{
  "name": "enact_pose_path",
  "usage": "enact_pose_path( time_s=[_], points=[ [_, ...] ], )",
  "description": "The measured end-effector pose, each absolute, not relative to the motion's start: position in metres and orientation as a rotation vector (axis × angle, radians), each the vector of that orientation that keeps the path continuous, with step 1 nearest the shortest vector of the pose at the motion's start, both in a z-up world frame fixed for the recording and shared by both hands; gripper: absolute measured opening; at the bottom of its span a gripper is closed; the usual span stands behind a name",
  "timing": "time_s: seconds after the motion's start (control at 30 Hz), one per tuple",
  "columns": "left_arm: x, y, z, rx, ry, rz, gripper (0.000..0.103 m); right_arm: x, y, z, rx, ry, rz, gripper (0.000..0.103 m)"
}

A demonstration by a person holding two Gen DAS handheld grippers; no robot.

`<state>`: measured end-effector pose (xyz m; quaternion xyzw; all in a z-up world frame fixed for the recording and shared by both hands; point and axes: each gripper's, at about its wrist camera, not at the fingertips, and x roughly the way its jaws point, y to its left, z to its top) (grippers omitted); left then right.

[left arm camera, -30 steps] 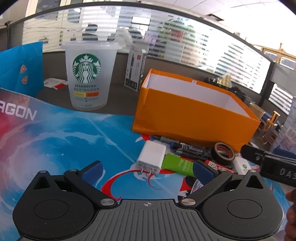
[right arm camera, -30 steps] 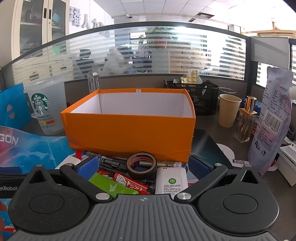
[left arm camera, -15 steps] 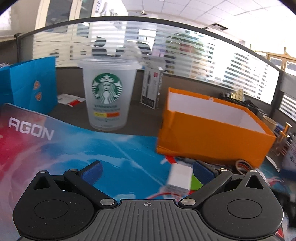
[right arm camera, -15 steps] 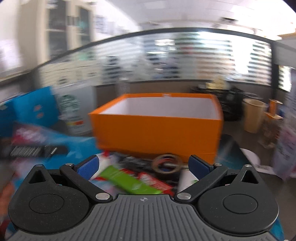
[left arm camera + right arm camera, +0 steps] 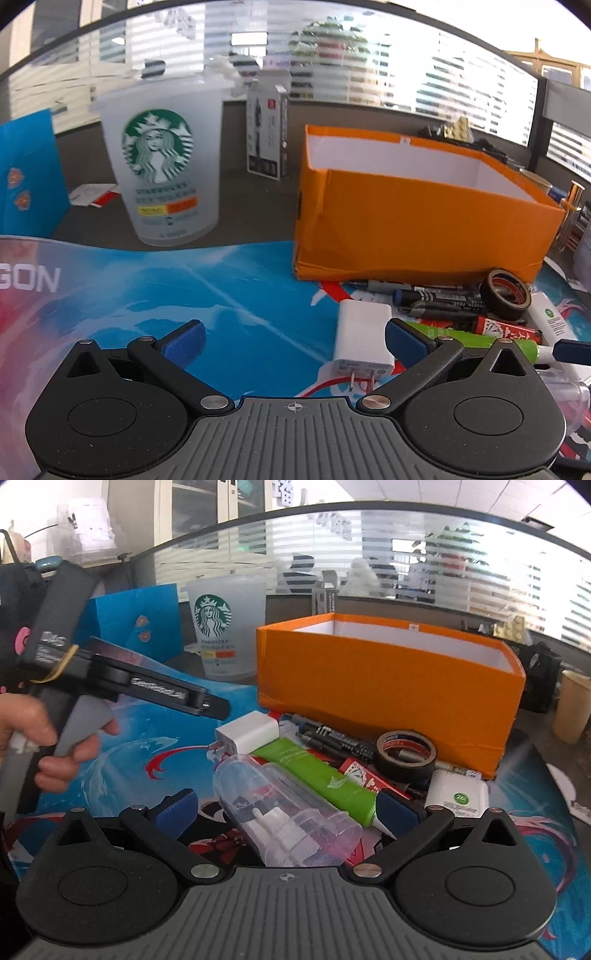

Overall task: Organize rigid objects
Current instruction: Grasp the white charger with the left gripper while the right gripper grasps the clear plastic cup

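An empty orange box [image 5: 424, 221] [image 5: 388, 679] stands on the blue mat. In front of it lie a white charger [image 5: 364, 339] [image 5: 248, 734], a green tube [image 5: 321, 775], black markers [image 5: 439, 299], a black tape roll [image 5: 506, 293] [image 5: 406, 755], a white case [image 5: 458, 794] and a clear plastic bottle [image 5: 284, 812]. My left gripper [image 5: 293, 341] is open and empty, with the charger just inside its right finger. My right gripper [image 5: 286, 814] is open, its fingers on either side of the clear bottle.
A Starbucks cup [image 5: 162, 162] stands behind the mat, left of the box. A blue bag [image 5: 29, 177] is at far left, and a black-and-white carton [image 5: 267, 136] behind. A paper cup [image 5: 572, 709] stands right of the box. The left gripper's handle [image 5: 110, 679] shows in the right view.
Both grippers swung about and pulled back. The left view shifted so the charger is near its right finger. The right gripper moved left and back; the clear bottle now lies between its fingers.
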<state>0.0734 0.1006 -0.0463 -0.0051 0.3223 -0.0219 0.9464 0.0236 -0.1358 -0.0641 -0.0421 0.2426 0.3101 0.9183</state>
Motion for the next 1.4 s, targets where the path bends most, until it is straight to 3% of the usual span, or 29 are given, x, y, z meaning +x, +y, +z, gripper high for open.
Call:
enact_pose_path(
  time_s=[0.13, 0.3, 0.57, 0.63, 0.7, 0.77, 1.4],
  points=[
    [0.084, 0.094, -0.052, 0.001, 0.683, -0.092, 0.103, 0.029, -0.136, -0.069, -0.160, 0.509, 0.665, 0.097],
    [0.094, 0.086, -0.060, 0.024, 0.714, -0.097, 0.103, 0.036, -0.131, -0.078, -0.245, 0.551, 0.724, 0.064],
    [0.108, 0.085, -0.071, -0.004, 0.712, -0.121, 0.101, 0.048, -0.134, -0.079, -0.232, 0.607, 0.805, 0.056],
    [0.104, 0.084, -0.073, 0.019, 0.671, -0.149, 0.091, 0.048, -0.134, -0.078, -0.230, 0.614, 0.806, 0.056],
    [0.097, 0.079, -0.072, 0.044, 0.639, -0.201, 0.053, 0.046, -0.133, -0.079, -0.233, 0.607, 0.801, 0.055],
    [0.092, 0.073, -0.070, 0.073, 0.629, -0.237, 0.037, 0.045, -0.132, -0.079, -0.236, 0.608, 0.792, 0.055],
    [0.062, 0.080, -0.041, 0.020, 0.563, -0.252, 0.036, 0.028, -0.124, -0.052, -0.228, 0.497, 0.699, 0.054]
  ],
)
